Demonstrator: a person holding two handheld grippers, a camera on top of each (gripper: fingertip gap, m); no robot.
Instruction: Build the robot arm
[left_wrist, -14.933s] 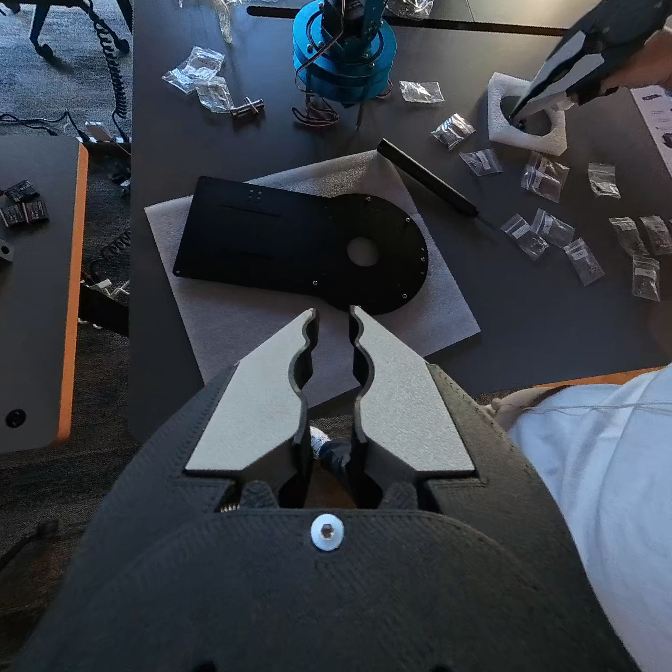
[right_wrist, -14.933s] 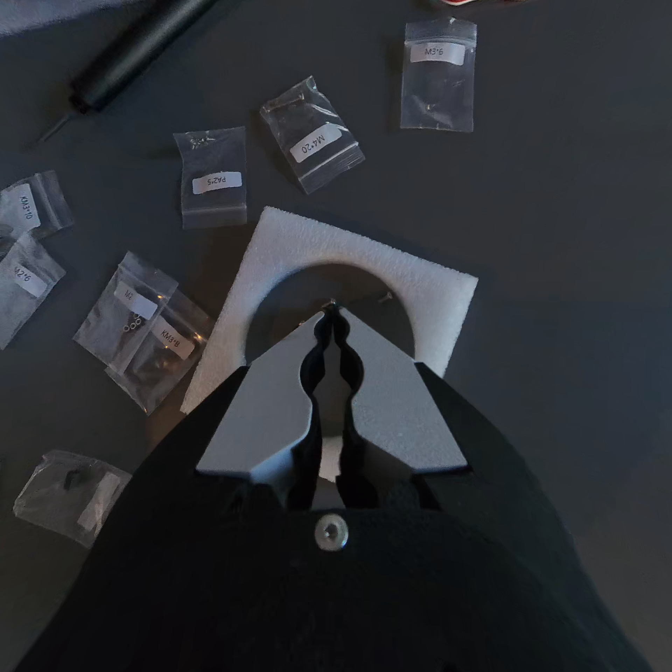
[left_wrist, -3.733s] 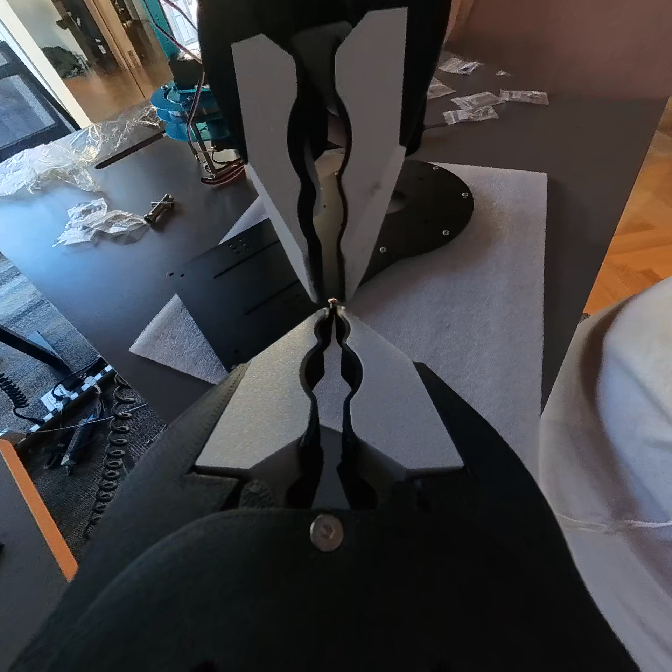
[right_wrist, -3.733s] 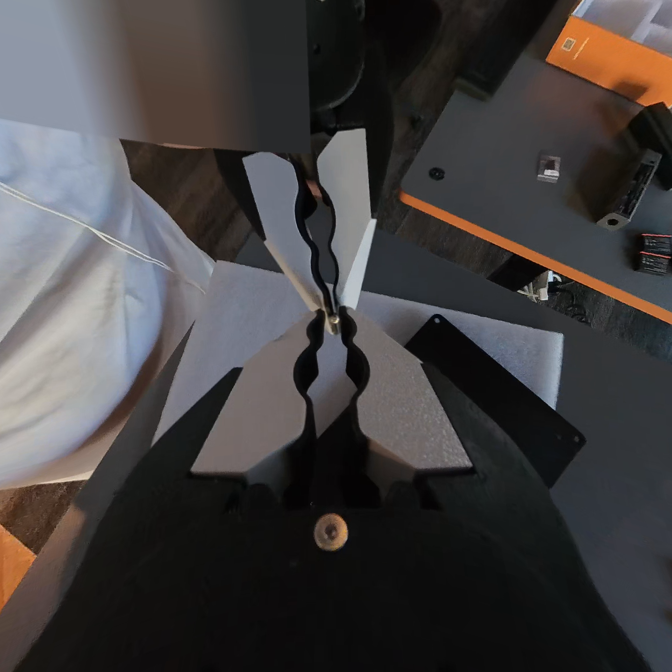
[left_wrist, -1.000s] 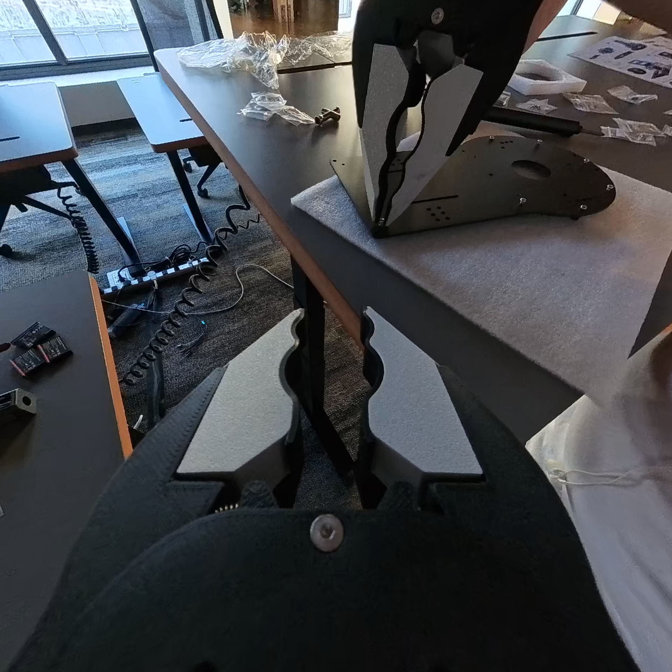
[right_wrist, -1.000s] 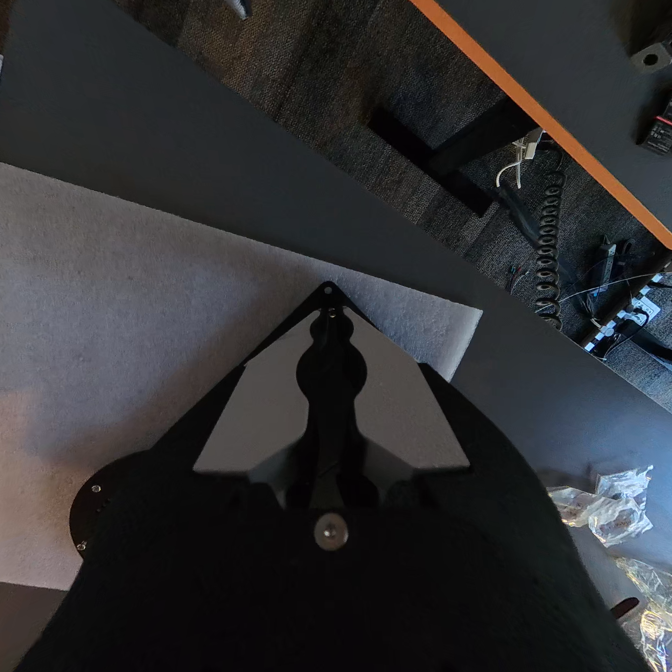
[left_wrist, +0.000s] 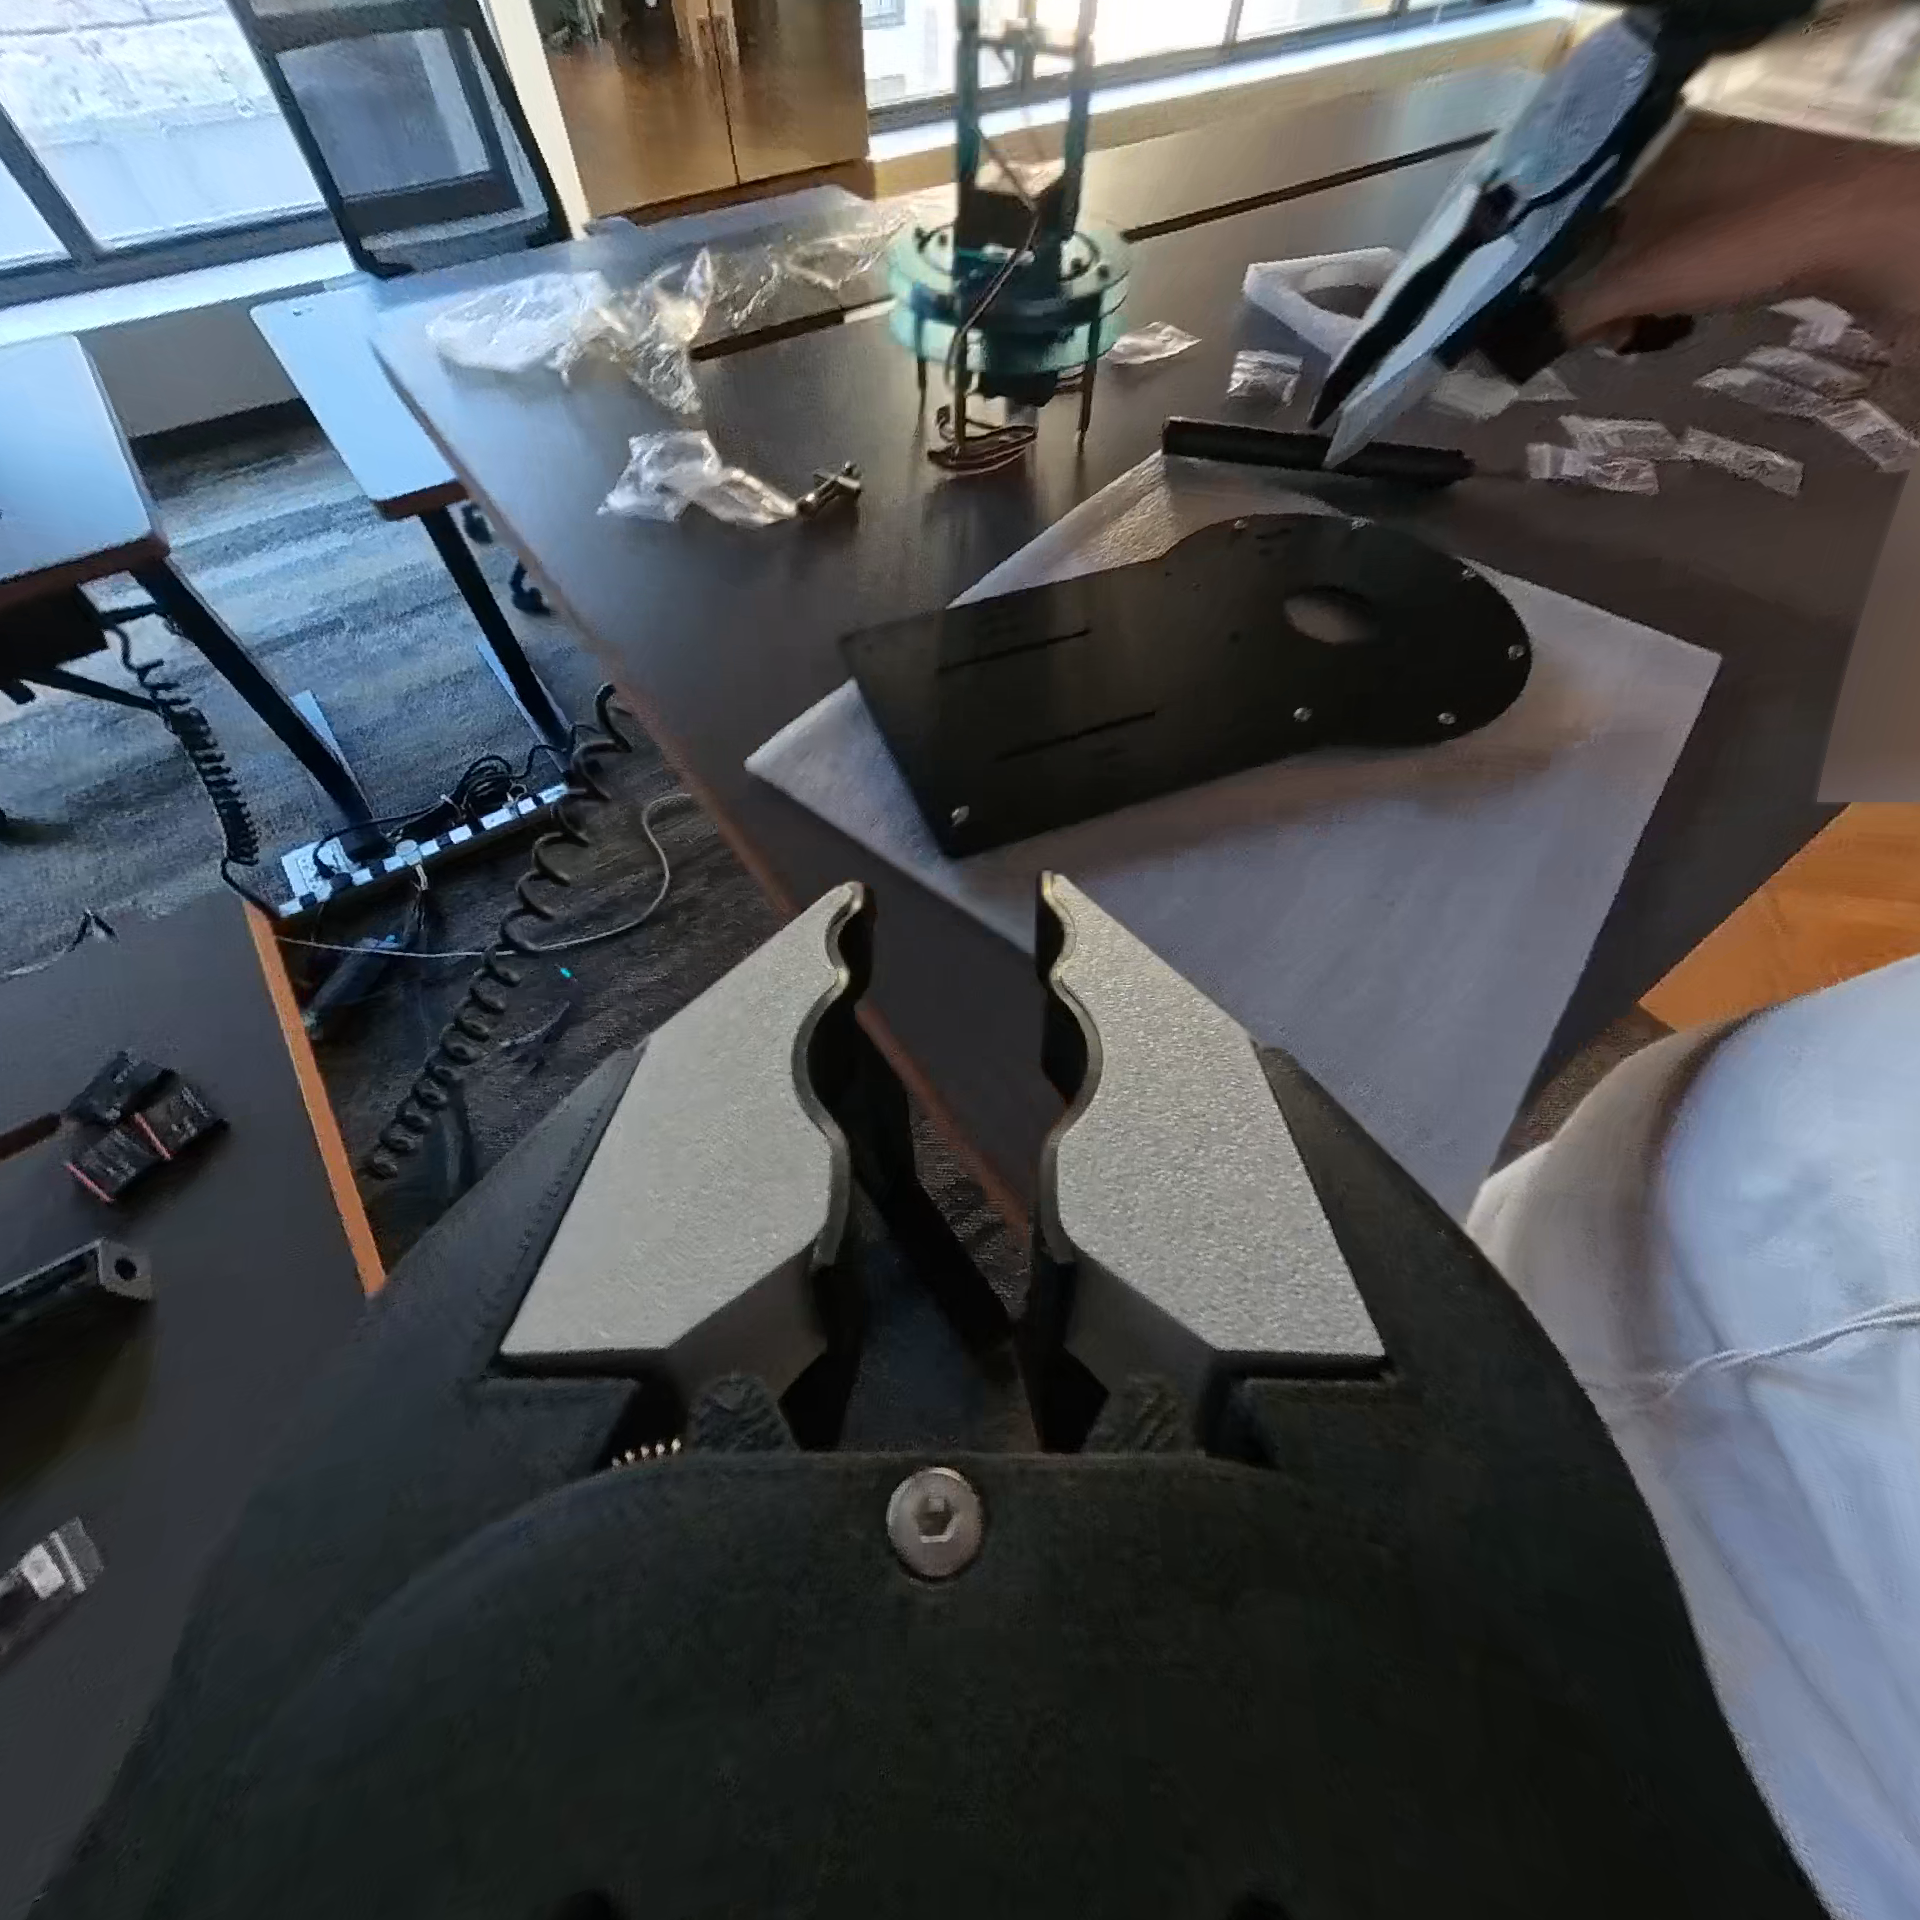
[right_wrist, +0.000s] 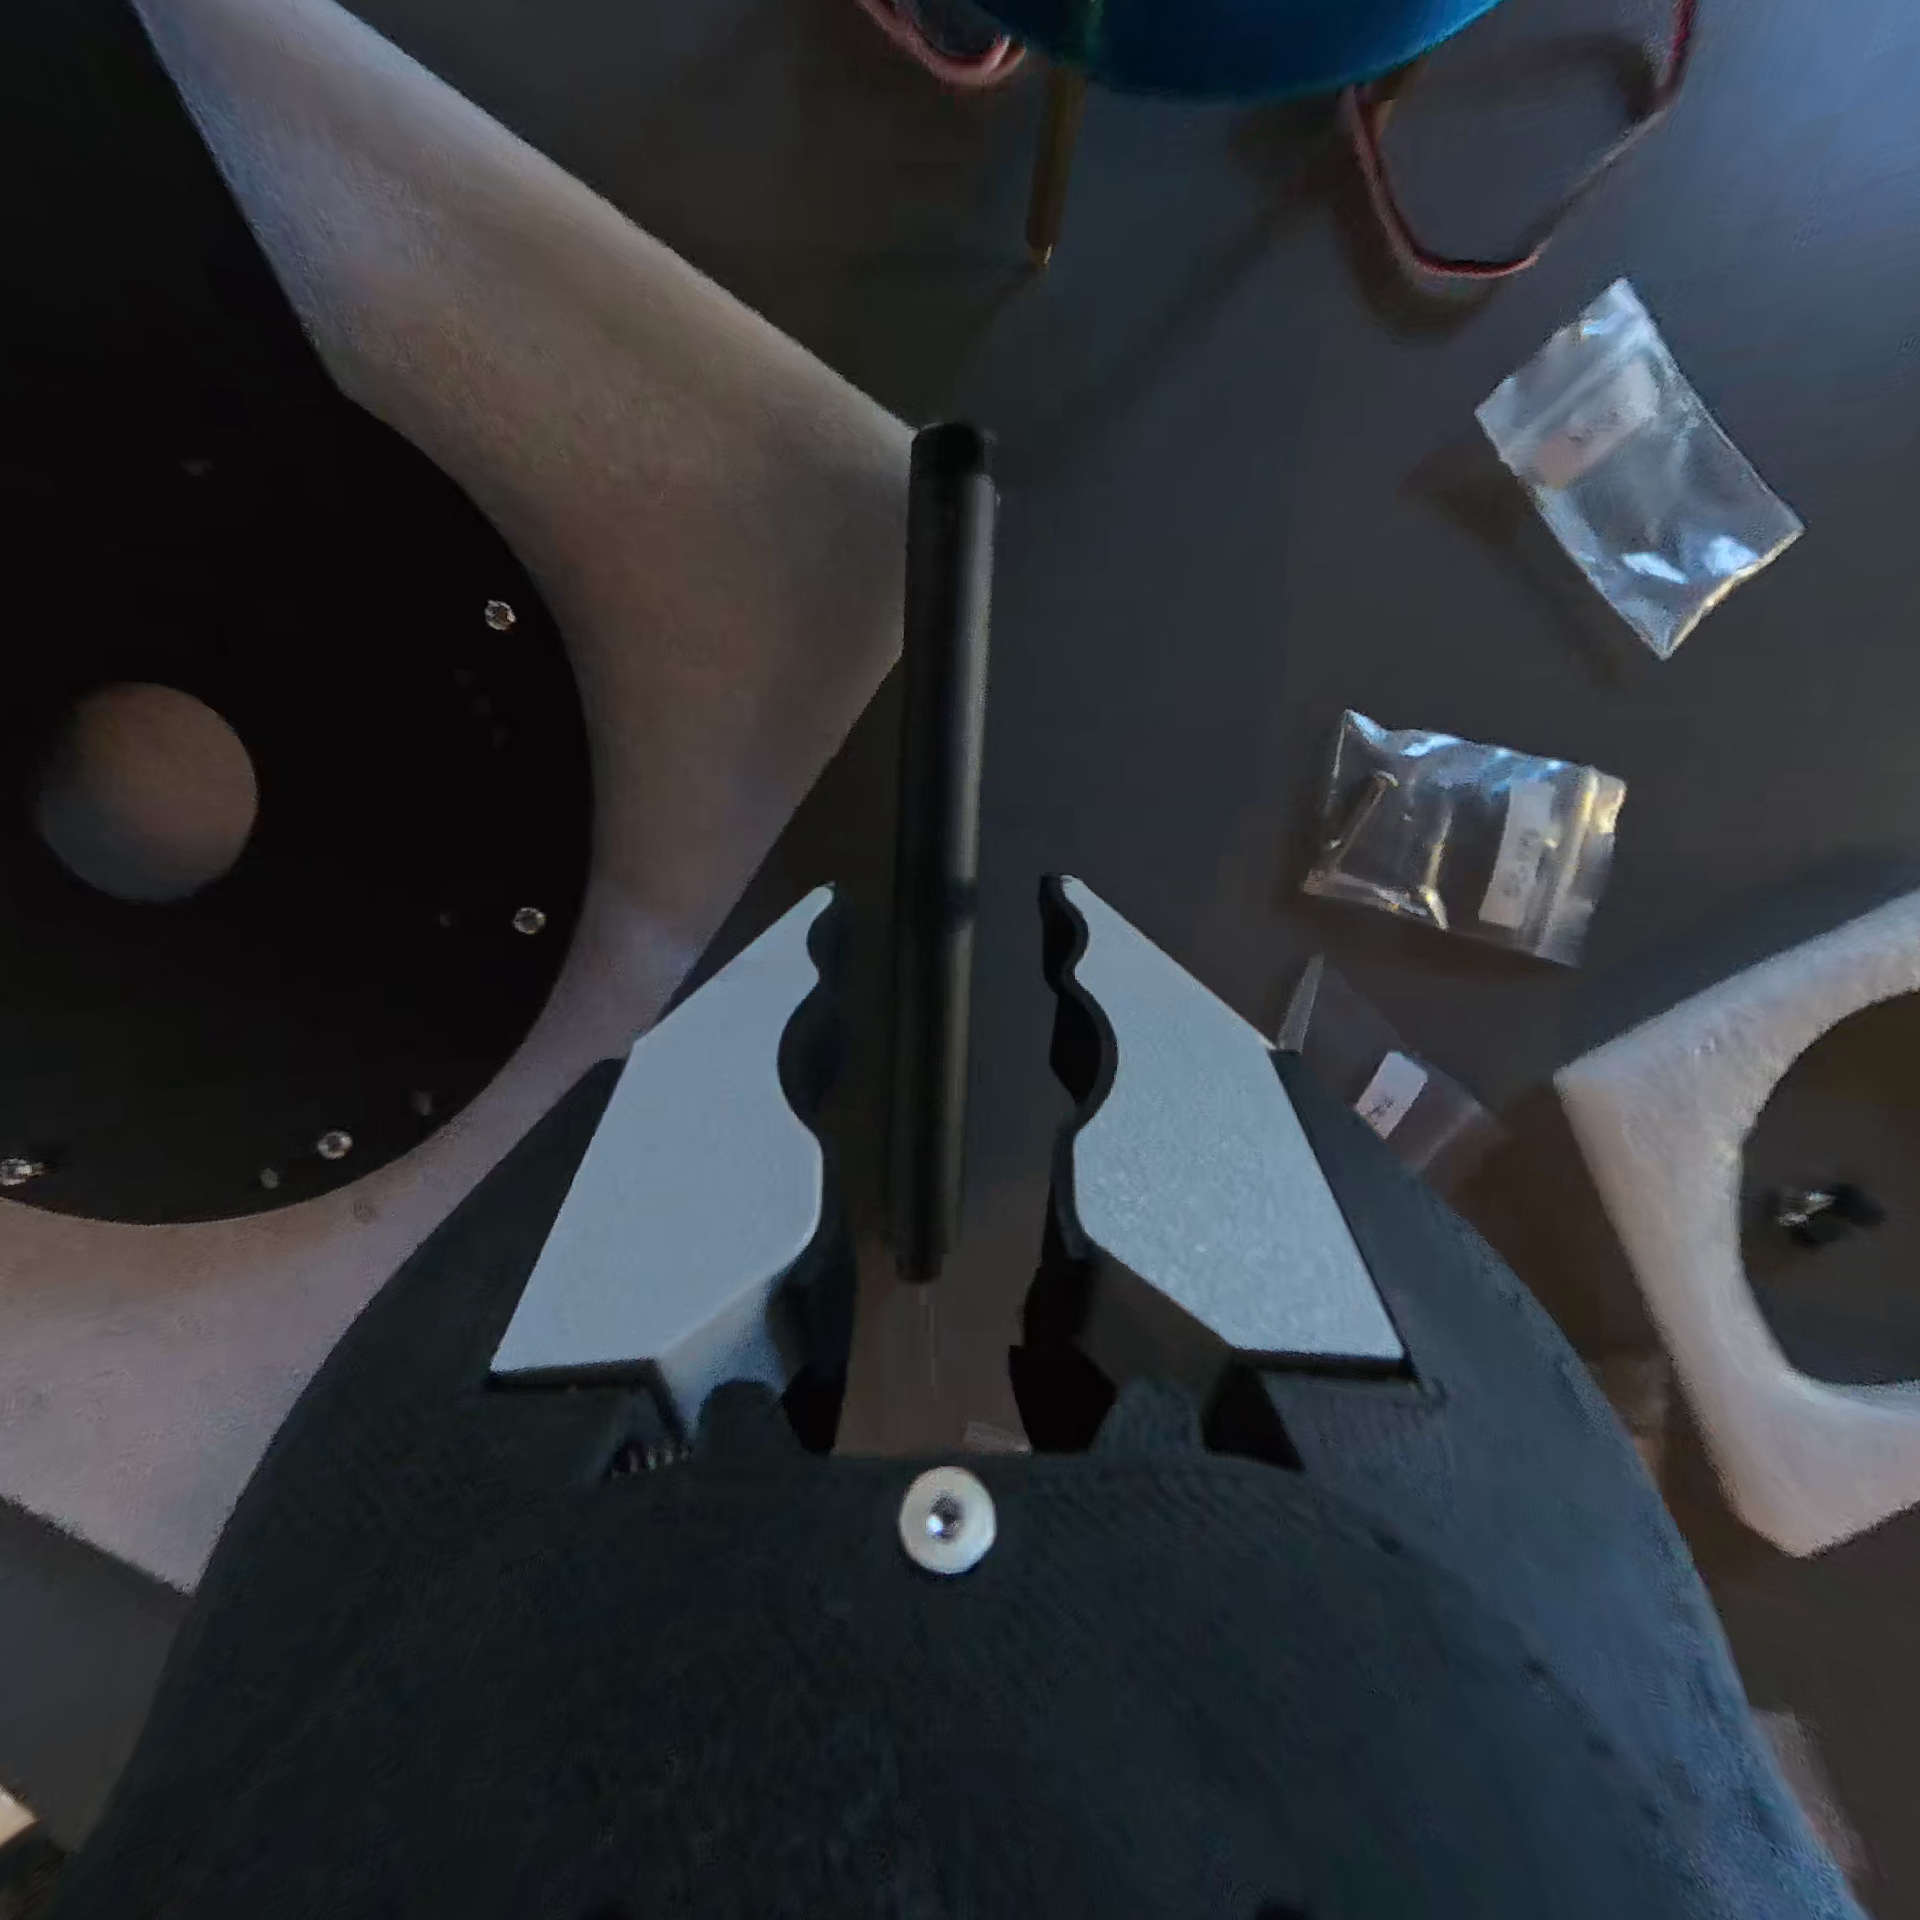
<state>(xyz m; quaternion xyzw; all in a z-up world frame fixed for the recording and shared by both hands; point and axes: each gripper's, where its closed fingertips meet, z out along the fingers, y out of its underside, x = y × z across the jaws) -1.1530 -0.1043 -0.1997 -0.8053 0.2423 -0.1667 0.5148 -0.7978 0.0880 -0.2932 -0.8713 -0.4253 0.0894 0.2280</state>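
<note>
Hanging wide apart over the black screwdriver (right_wrist: 940, 831), the right gripper (right_wrist: 940, 894) straddles its handle without closing on it; a second ago this gripper was pinched together at the near corner of the black plate (left_wrist: 1195, 665), setting a small screw there. It has since let go and swung away toward 1 o'clock, and a screw (left_wrist: 958, 814) now shows in that corner hole. The screwdriver lies on the dark surface (right_wrist: 1195, 468) with its butt end pointing to 12 o'clock, just beside the edge of the grey foam sheet (right_wrist: 582, 416). Small clear bags (right_wrist: 1455, 831) lie at 2 o'clock, a white foam ring (right_wrist: 1662, 1299) at 4 o'clock. The left gripper (left_wrist: 948, 904) stays spread apart and empty, held off the near edge of the surface, the plate at its 1 o'clock.
</note>
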